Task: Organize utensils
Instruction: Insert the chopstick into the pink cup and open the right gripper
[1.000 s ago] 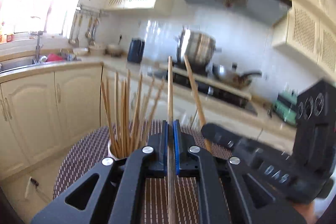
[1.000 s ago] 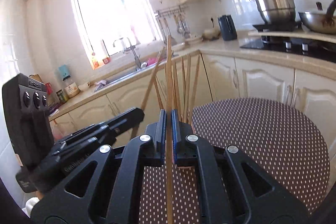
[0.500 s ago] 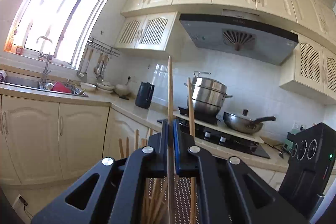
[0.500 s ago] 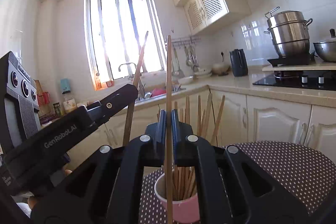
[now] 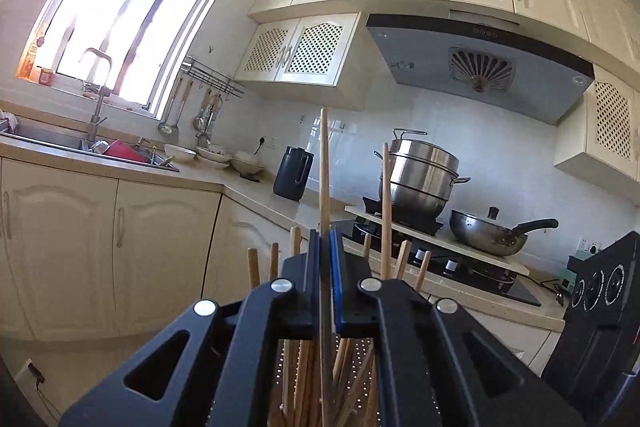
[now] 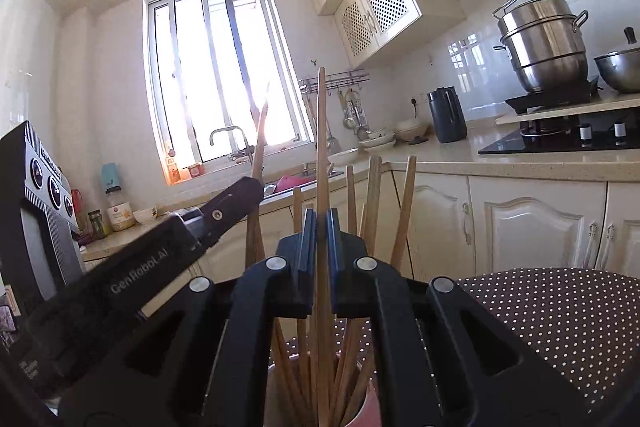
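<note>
- While both point level, left gripper [image 5: 325, 267] pinches one upright chopstick [image 5: 324, 167], center frame.
- Right gripper [image 6: 319, 239] clamps another chopstick [image 6: 321, 131], above pink cup [image 6: 370, 409] w/ chopstick bundle [image 6: 374, 195].

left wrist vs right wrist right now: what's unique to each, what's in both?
Left wrist only: the full range hood and the right tongs' body at the edge.
Right wrist only: the pink cup, the dotted mat, the left tongs holding its chopstick.
Both: a chopstick clamped upright, the steel steamer pot, black kettle, window.
</note>
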`<state>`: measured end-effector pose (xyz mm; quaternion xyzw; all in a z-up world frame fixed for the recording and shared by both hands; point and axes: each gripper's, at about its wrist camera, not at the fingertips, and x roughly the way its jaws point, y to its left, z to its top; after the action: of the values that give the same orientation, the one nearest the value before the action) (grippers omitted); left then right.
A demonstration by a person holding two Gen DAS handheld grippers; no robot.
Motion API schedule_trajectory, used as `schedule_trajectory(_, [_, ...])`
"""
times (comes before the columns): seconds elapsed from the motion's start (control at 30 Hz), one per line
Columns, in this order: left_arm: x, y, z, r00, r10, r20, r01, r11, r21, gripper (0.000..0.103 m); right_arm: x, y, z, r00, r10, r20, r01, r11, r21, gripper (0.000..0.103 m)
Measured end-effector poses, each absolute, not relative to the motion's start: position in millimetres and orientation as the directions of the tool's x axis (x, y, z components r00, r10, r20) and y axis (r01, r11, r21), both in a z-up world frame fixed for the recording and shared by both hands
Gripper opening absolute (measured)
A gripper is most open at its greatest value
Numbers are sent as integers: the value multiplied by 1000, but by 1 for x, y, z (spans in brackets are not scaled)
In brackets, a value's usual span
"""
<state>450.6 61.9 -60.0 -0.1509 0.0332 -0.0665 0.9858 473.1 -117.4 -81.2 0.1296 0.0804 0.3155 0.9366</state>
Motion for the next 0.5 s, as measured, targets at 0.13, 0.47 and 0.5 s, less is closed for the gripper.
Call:
schedule_trajectory(0.13, [443, 62, -69, 989, -134, -67, 108, 949, -297, 5, 462, -119, -82, 782, 618, -81, -577, 767, 279, 6])
schedule_trajectory(0.47, [421, 63, -54, 997, -71, -1, 68, 953, -295, 5, 439, -130, -79, 782, 614, -111, -577, 779, 247, 6])
schedule_trajectory(0.5, [421, 62, -52, 998, -60, 11, 60, 954, -292, 5, 438, -131, -80, 781, 614, -114, -577, 779, 246, 6])
